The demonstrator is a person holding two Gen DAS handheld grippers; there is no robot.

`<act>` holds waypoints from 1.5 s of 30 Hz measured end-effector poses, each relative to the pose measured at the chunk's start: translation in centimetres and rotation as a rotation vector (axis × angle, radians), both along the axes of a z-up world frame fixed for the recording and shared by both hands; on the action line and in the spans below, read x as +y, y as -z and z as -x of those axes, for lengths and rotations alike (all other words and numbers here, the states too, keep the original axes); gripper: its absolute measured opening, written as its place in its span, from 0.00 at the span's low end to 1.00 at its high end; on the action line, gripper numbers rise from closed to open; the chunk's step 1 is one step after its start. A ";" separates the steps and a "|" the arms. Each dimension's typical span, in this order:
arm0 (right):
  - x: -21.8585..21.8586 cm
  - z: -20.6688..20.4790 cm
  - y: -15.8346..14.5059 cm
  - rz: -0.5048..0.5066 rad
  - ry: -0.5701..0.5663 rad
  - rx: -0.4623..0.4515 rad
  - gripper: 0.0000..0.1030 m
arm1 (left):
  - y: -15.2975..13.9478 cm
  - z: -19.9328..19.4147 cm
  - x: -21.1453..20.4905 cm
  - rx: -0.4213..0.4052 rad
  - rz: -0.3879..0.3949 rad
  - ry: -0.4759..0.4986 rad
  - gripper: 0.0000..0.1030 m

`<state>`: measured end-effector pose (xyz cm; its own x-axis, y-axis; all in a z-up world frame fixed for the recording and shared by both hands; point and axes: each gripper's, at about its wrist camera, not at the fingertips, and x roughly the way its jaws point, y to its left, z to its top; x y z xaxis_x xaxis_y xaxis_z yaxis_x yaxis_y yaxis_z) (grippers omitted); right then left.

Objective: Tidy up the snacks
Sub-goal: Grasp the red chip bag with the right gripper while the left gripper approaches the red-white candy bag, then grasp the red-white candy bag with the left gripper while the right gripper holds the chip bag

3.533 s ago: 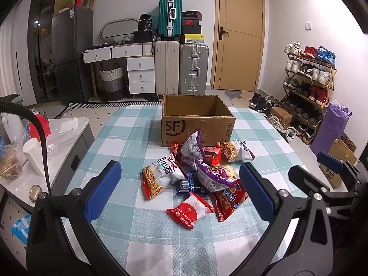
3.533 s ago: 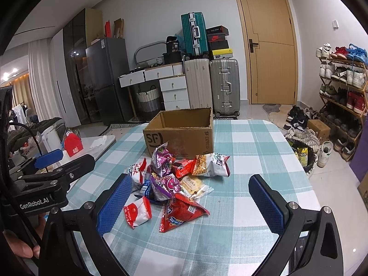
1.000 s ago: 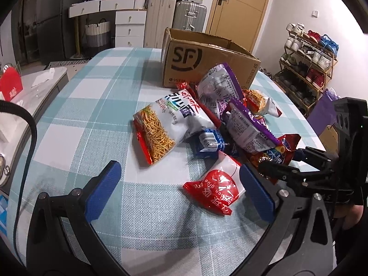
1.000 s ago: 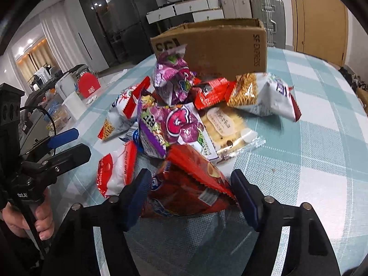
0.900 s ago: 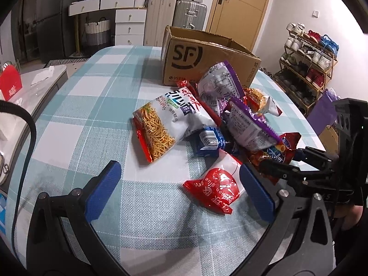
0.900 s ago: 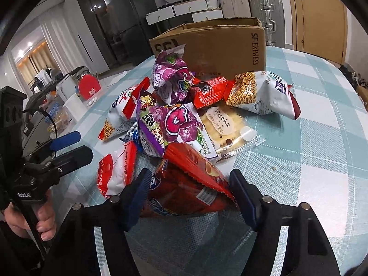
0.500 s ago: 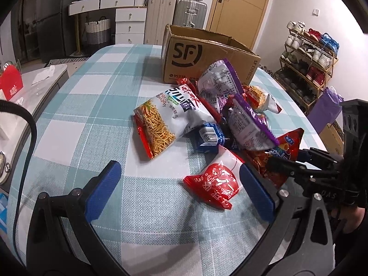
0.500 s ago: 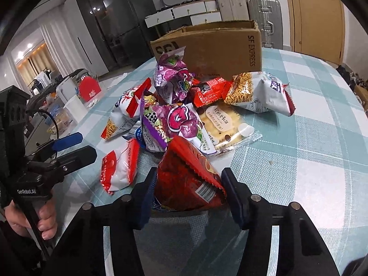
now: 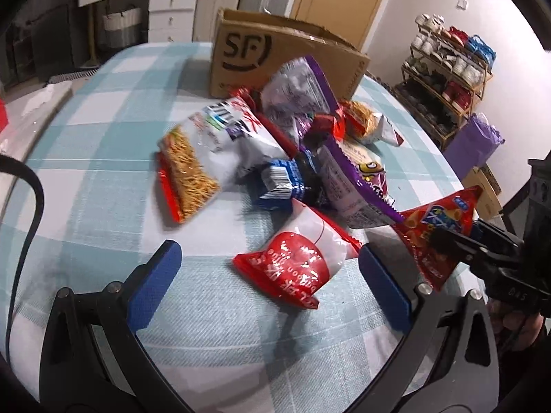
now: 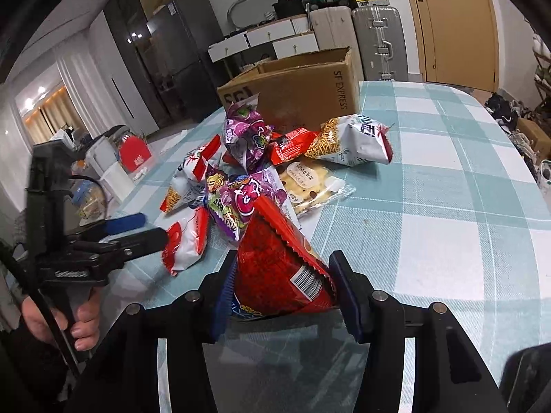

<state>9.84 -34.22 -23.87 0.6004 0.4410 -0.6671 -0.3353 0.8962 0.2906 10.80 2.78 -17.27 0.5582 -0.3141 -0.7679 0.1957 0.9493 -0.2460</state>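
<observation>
While our right gripper (image 10: pixel 280 296) closes its blue pads on the red chip bag (image 10: pixel 275 272), that crinkly foil packet hangs clear of the worktop (image 10: pixel 447 179) near its front edge — a rough triangle whose long axis tilts up and away toward the cardboard box (image 10: pixel 303 93), serrated seam uppermost, barcode facing us. We count one box, open-topped, at the far edge. Between it and us lies the heap: two purple bags (image 9: pixel 347 179), two white noodle packs (image 9: pixel 206 144), one small red wrapper, one clear cookie pack (image 10: pixel 310 182), one blue packet (image 9: pixel 282 186) — and one red-and-white pouch (image 9: pixel 299 261) nearest the front. Our left gripper (image 9: pixel 268 282) stands wide open, holding nothing, its two blue pads straddling that glossy pouch without touching it.
</observation>
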 end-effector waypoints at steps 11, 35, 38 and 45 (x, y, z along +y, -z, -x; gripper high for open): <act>-2.7 1.9 -0.2 -0.022 0.030 -0.018 0.51 | 1.0 -2.3 -2.7 0.071 -0.030 0.134 0.93; -0.7 4.3 -2.8 -0.006 0.008 -0.083 0.51 | -2.1 2.7 -1.8 -0.006 -0.043 0.185 0.41; -0.3 4.7 -4.1 -0.004 0.002 -0.111 0.51 | -4.0 3.6 -1.5 -0.042 -0.032 0.185 0.41; 0.5 4.8 -7.5 -0.016 -0.015 -0.163 0.51 | -8.9 4.1 0.0 -0.097 -0.013 0.136 0.41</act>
